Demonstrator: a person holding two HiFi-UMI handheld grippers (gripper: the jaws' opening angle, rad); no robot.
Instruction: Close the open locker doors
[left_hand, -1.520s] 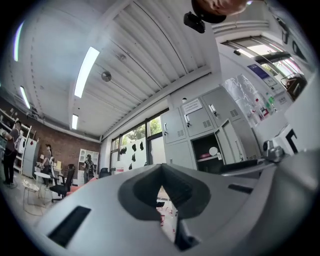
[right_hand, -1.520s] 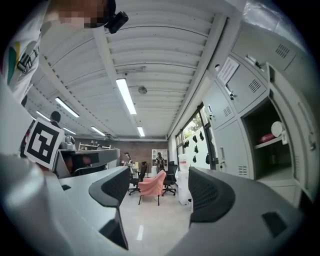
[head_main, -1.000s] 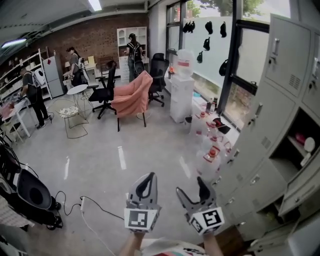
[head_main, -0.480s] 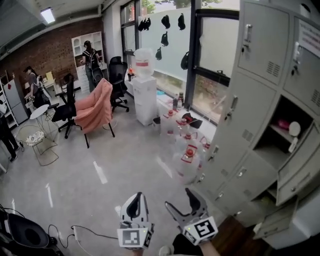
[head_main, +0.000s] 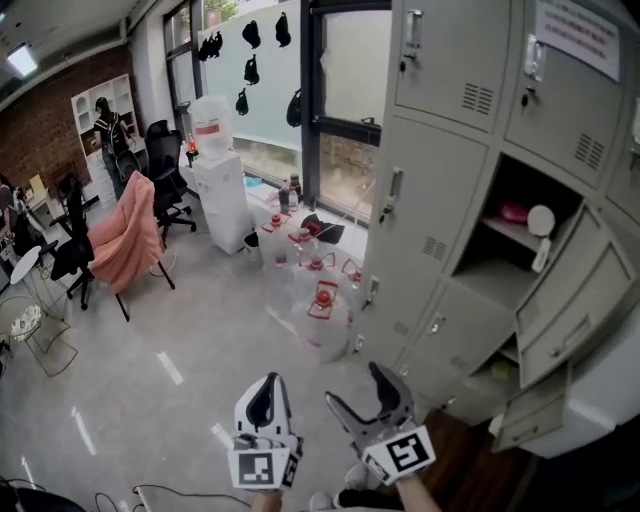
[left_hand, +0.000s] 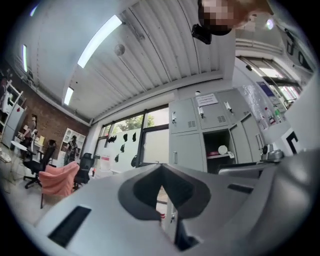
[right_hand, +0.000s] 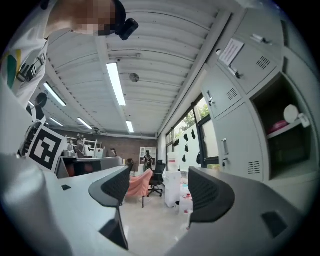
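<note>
A bank of grey lockers (head_main: 440, 200) fills the right of the head view. One middle compartment (head_main: 510, 250) stands open, with a pink item and a white round item on its shelf. Its door (head_main: 575, 310) hangs swung out to the right. Lower down, another door (head_main: 530, 415) is ajar. That open compartment also shows in the left gripper view (left_hand: 220, 150) and the right gripper view (right_hand: 280, 130). My left gripper (head_main: 268, 382) (left_hand: 161, 187) is shut on nothing. My right gripper (head_main: 357, 388) (right_hand: 157, 190) is open and empty. Both are held low, well short of the lockers.
Several water jugs (head_main: 318, 300) stand on the floor by the lockers' left end. A water dispenser (head_main: 220, 190) is under the window. A chair draped in pink cloth (head_main: 125, 240) and office chairs stand farther left, and a person (head_main: 105, 130) is at the back wall.
The view has swung right, so the lockers now fill more of the frame and look nearer. Both grippers stay low in view, left shut and right open.
</note>
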